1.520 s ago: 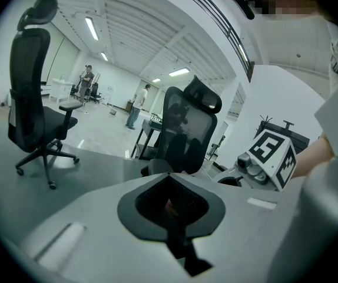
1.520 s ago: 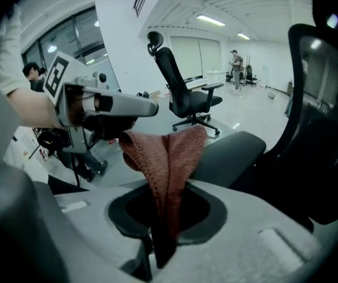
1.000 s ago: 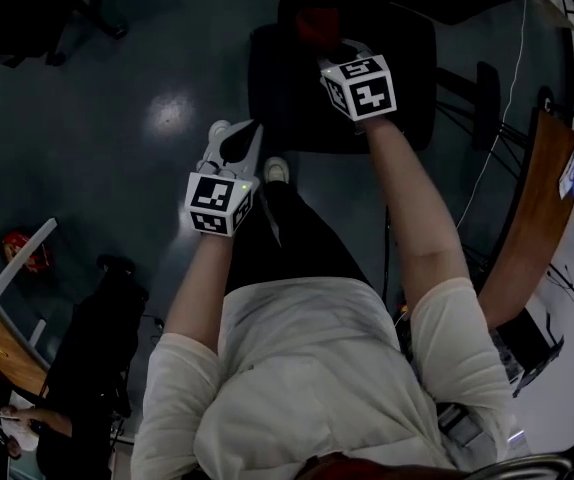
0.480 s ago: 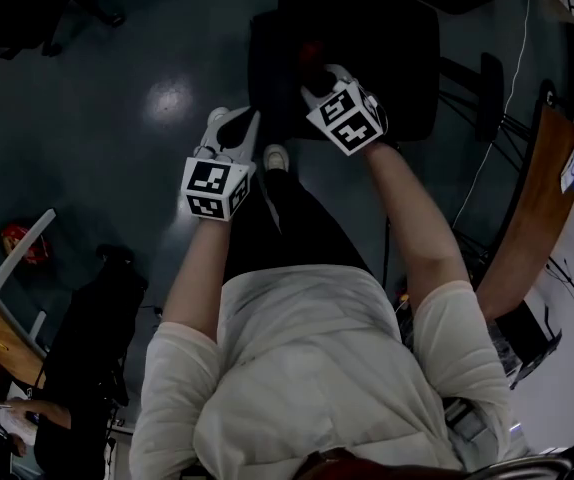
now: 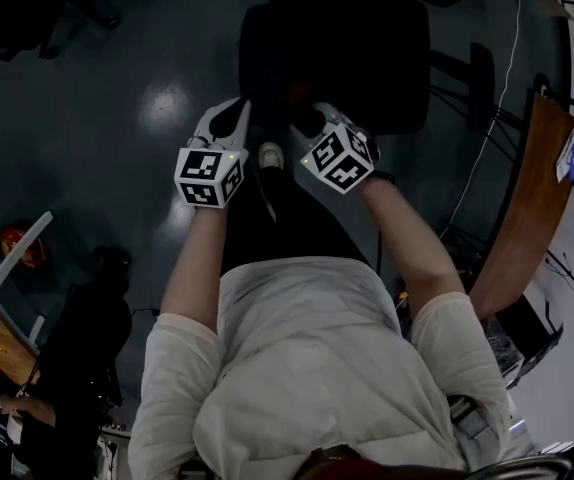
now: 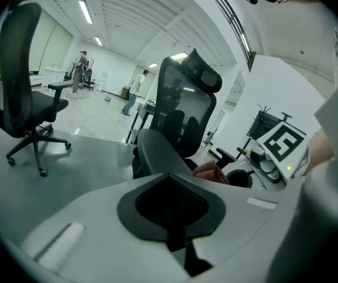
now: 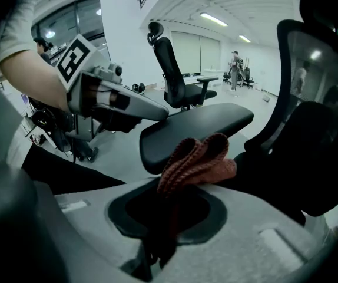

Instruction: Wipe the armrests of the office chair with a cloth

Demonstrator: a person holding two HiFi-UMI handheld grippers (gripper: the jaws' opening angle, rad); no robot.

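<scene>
"Head view?"
"My left tool point(image 5: 231, 118) and right tool point(image 5: 305, 120) hover by the chair point(image 5: 367, 58)."
"Left gripper view?"
"Left jaws together, empty, the armrest point(image 6: 156, 152) just ahead."
"Right gripper view?"
"Right jaws pinch the cloth point(image 7: 195, 157) near that armrest."

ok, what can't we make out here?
- Right gripper view: cloth overlaps armrest; contact unclear.
- Head view: chair too dark, armrest outlines lost; cloth mostly hidden behind right claw.
- Left gripper view: distant people too small.
</scene>
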